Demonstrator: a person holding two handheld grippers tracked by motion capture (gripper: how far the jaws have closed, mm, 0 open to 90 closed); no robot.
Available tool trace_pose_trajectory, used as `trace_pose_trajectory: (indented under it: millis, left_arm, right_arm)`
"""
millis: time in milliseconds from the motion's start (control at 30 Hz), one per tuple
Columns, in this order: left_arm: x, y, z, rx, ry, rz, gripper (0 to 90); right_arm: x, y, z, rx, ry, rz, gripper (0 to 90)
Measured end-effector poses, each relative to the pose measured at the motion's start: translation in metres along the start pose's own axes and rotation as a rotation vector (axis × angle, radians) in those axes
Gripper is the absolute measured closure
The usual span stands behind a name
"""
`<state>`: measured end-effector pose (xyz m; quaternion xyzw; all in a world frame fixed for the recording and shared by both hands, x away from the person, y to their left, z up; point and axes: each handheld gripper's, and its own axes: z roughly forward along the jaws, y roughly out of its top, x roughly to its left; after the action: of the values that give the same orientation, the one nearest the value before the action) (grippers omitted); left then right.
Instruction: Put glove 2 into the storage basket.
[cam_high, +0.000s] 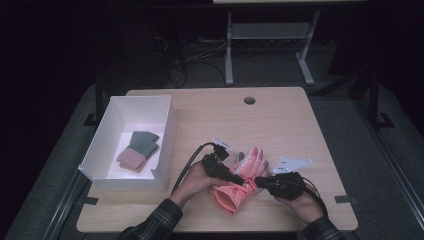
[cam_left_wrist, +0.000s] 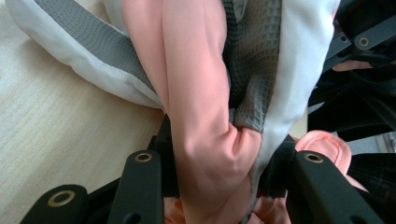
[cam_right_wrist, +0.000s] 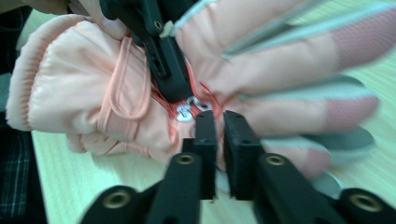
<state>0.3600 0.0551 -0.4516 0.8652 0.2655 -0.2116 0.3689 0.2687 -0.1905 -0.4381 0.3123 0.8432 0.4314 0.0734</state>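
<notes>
- My left gripper (cam_high: 239, 178) and right gripper (cam_high: 259, 181) meet over the glove (cam_high: 240, 186), which lies on the bench (cam_high: 280, 125) near its front edge, a little right of the middle, cuff toward me and fingers pointing to the far edge.
- In the left gripper view I see my left jaws closed on a bunched fold of the glove (cam_left_wrist: 205, 116): pink fabric and grey-and-white palm material are squeezed between them.
- In the right gripper view my right gripper (cam_right_wrist: 219, 122) has its jaws drawn narrow, nearly together, their tips just at a small metal clip (cam_right_wrist: 190, 108) on the glove (cam_right_wrist: 93, 107); I cannot tell whether they grip it.
- In that same view the left gripper's black jaw presses the glove just beyond the clip.
- The glove is pink with red stitching near the clip and a loop strap across the cuff side.
- Farther off, by the left edge, a white box (cam_high: 167, 131) stands on the bench with another folded pair of gloves (cam_high: 138, 150), pink and grey, lying inside it.
- Near the far edge the bench has a round hole (cam_high: 249, 100).
</notes>
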Motion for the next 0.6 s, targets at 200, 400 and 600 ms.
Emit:
trace_pose_trajectory:
  millis: [200,400,600]
  left_arm:
    - [-0.005,0.001,-0.006,-0.054,-0.004,-0.02,60.3]
    - [-0.009,0.003,-0.018,-0.076,0.016,-0.021,60.6]
    - [-0.016,0.003,-0.032,-0.094,0.042,-0.038,60.5]
  right_arm:
    - [-0.005,-0.008,-0.016,0.005,-0.023,0.043,59.1]
    - [-0.01,-0.018,-0.024,0.019,-0.06,0.085,39.5]
    - [-0.017,-0.028,-0.029,0.036,-0.106,0.119,22.5]
